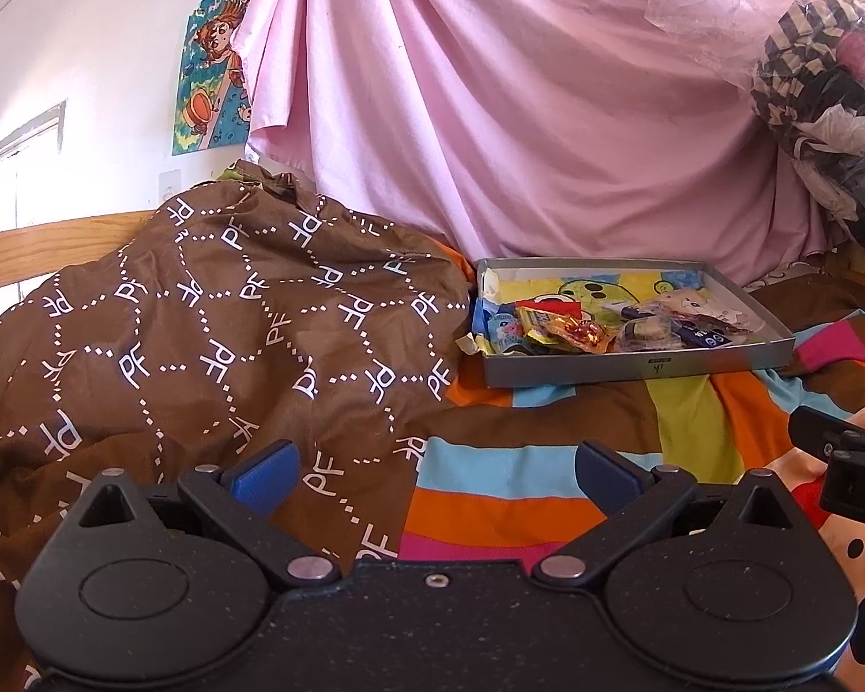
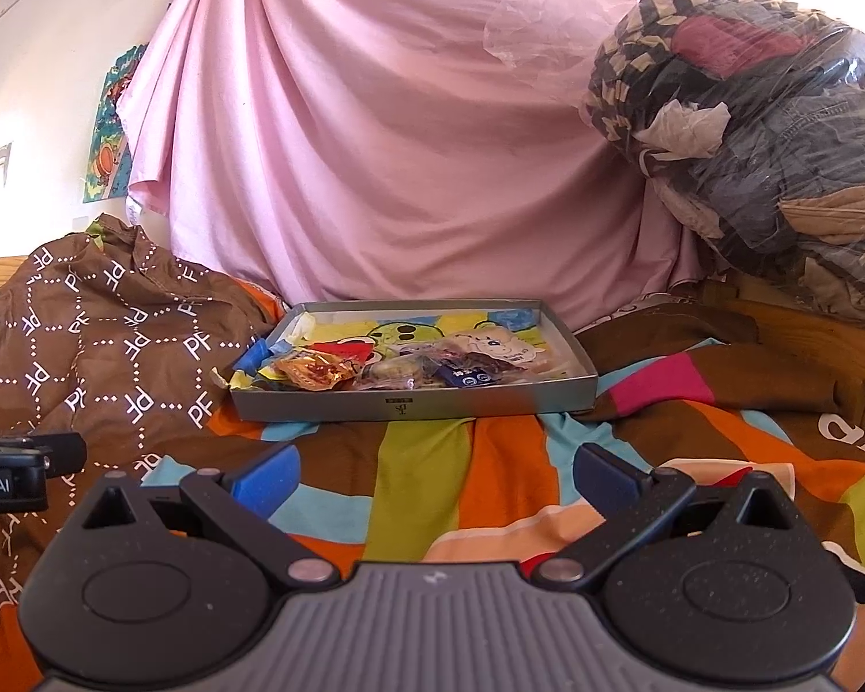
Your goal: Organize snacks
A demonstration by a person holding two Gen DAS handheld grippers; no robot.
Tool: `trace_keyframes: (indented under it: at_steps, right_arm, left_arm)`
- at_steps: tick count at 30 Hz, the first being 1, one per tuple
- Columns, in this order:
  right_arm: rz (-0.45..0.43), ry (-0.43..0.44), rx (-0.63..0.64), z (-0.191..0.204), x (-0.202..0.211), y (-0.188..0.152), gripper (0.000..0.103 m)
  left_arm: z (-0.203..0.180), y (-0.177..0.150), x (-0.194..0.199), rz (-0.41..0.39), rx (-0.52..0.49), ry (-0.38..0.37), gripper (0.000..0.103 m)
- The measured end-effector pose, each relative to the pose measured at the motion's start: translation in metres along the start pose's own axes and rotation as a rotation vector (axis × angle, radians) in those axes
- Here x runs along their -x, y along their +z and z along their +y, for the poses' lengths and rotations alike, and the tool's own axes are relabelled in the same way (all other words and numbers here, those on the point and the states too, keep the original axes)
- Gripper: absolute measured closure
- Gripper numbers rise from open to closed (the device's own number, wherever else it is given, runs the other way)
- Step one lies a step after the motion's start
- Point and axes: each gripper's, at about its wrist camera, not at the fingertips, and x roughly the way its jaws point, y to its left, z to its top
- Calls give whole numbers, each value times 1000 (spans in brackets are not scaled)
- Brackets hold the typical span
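Left gripper (image 1: pixel 437 478) and right gripper (image 2: pixel 435 481): blue-padded fingers spread wide, nothing between them. Shallow grey cardboard tray (image 2: pixel 415 403) sits on striped bedspread (image 2: pixel 421 461); crinkly foil and plastic snacks (image 2: pixel 375 369) piled inside. Brown printed quilt (image 1: pixel 202 317) bunched left. Pink sheet (image 2: pixel 375 144) draped behind.

Open striped bedspread (image 2: pixel 421 461) runs clear up to the grey tray (image 2: pixel 415 403); brown quilt (image 2: pixel 115 346) bunches against its left end, pink sheet (image 2: pixel 375 144) hangs close behind, bagged clothes (image 2: pixel 767 132) loom right.
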Motion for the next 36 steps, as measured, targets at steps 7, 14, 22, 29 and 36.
trace_keyframes:
  at_steps: [7, 14, 22, 29, 36]
  right_arm:
    - [0, 9, 4, 1, 0, 0, 0]
    - [1, 9, 3, 2, 0, 0, 0]
    - [1, 9, 3, 2, 0, 0, 0]
    - [1, 9, 3, 2, 0, 0, 0]
    - [4, 10, 3, 2, 0, 0, 0]
  left_arm:
    - [1, -1, 0, 6, 5, 3, 1]
    - [0, -1, 0, 7, 5, 5, 1]
    - [0, -1, 0, 7, 5, 4, 1]
    - [0, -1, 0, 7, 5, 5, 1]
    - [0, -1, 0, 8, 5, 5, 1]
